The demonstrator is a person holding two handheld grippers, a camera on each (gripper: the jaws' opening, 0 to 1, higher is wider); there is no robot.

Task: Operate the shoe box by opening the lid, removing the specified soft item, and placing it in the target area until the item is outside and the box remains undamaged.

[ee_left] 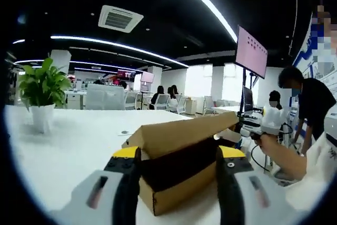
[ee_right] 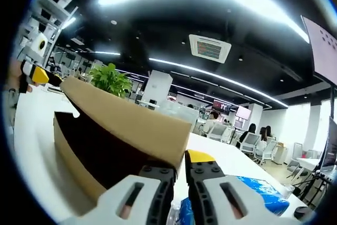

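A brown cardboard shoe box [ee_left: 176, 188] stands on the white table [ee_left: 79, 146] with its lid [ee_left: 184, 133] lifted and a dark inside showing. My left gripper [ee_left: 179, 156] is open, its yellow-tipped jaws spread either side of the box's near corner without touching it. At the lid's right end, a person's hand holds my right gripper [ee_left: 261, 124]. In the right gripper view, my right gripper [ee_right: 178, 171] is shut on the edge of the raised lid [ee_right: 126, 119]. A blue plastic-wrapped pack [ee_right: 258, 193] lies on the table just right of its jaws. What lies inside the box is hidden.
A potted green plant [ee_left: 42, 85] stands at the table's far left, also seen behind the lid as the plant [ee_right: 110, 80]. A monitor on a stand [ee_left: 251, 52] and a person [ee_left: 310, 104] are at the right. Desks, chairs and seated people fill the background.
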